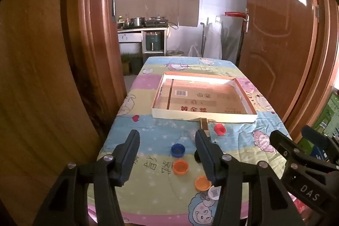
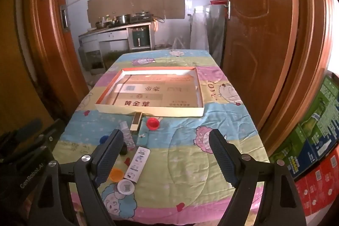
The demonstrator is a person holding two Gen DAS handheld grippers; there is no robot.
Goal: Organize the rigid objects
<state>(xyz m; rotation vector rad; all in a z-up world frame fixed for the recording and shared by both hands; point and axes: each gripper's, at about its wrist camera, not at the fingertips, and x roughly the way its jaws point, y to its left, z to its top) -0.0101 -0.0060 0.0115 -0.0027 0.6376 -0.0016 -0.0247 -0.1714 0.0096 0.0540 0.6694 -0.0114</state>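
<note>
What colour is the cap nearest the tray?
Red cap, beside the tray; clearest in the right wrist view.

Caps [image 1: 180,166] on table [image 2: 222,126], before tray [image 1: 203,117].

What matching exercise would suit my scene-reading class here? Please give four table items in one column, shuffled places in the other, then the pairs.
Things:
1. red cap
2. white cap
3. blue cap
4. shallow box

Places:
A. nearest the table's front edge
B. just in front of the box's near wall
C. far half of the table, nothing inside
D. between the left tool's fingers in its view

Pairs: 1-B, 2-A, 3-D, 4-C
</note>
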